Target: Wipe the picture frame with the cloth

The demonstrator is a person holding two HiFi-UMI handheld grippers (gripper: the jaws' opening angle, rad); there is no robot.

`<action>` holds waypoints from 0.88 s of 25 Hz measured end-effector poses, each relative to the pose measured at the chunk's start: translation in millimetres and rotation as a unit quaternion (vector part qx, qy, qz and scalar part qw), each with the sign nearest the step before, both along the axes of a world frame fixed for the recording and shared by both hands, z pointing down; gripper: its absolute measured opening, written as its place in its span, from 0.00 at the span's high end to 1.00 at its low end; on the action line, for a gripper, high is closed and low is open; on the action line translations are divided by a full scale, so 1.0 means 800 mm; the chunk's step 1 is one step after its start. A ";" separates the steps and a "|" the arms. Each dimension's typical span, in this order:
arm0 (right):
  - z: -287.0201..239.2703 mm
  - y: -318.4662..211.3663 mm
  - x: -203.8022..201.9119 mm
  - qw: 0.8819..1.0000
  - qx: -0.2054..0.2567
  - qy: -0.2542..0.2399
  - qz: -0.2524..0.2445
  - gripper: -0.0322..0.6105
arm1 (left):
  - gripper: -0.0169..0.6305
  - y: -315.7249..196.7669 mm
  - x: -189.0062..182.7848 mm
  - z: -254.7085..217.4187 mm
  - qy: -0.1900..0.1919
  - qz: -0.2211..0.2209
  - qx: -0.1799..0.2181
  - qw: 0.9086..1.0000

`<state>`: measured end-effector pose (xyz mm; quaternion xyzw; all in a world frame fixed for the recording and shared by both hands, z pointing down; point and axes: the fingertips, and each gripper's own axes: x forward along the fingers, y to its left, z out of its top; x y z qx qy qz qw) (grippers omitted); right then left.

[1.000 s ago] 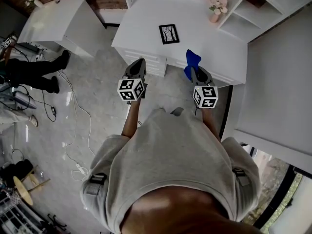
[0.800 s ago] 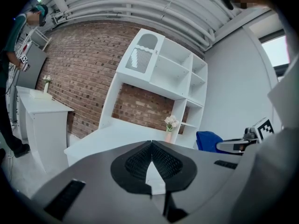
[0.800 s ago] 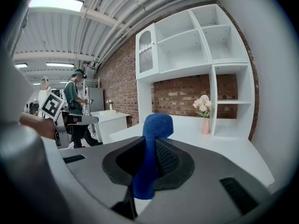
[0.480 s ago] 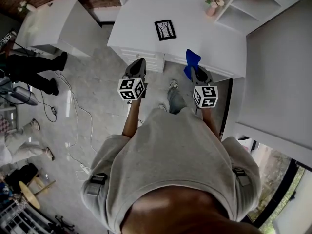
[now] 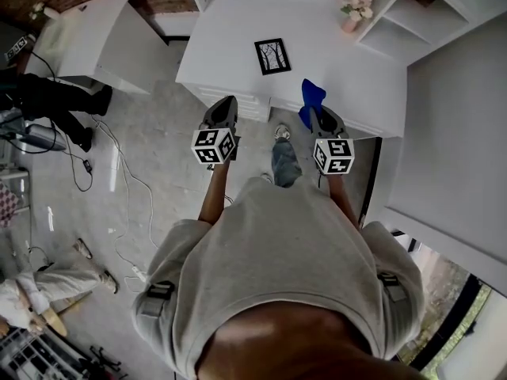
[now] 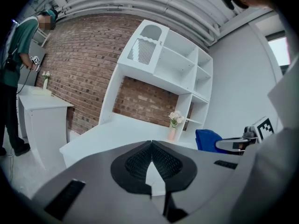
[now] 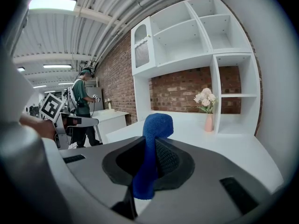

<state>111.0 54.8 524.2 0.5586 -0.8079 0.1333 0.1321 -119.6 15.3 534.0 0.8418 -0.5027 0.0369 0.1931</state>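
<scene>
a person faces one white desk (image 5: 230, 22), holding two grippers short of its near edge. the left gripper (image 5: 226, 100) has its jaws pressed together on nothing. the right gripper (image 5: 316, 111) is clamped on one blue cloth (image 5: 312, 93), which sticks up past the jaws. one black frame (image 5: 272, 56) sits on the desk, well apart from both grippers. one vase (image 5: 349, 24) of pale flowers stands near the shelves.

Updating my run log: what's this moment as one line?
stage: wiping not yet begun | left gripper: shut, empty | right gripper: shut on blue cloth | picture frame: on white desk, untouched
</scene>
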 end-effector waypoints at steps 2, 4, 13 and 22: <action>0.002 -0.017 0.001 1.000 -0.001 -0.001 -0.002 0.85 | 0.95 -0.017 0.003 0.001 0.001 -0.001 -0.001 1.000; 0.003 -0.038 0.003 1.000 -0.003 -0.002 -0.004 0.85 | 0.95 -0.038 0.009 0.000 0.001 0.000 -0.001 1.000; -0.013 -0.146 0.019 1.000 0.003 -0.004 -0.025 0.85 | 0.95 -0.137 0.036 -0.019 -0.001 -0.011 0.006 1.000; -0.017 -0.252 0.040 0.999 -0.002 -0.012 -0.049 0.85 | 0.95 -0.227 0.062 -0.027 -0.008 -0.027 0.003 1.000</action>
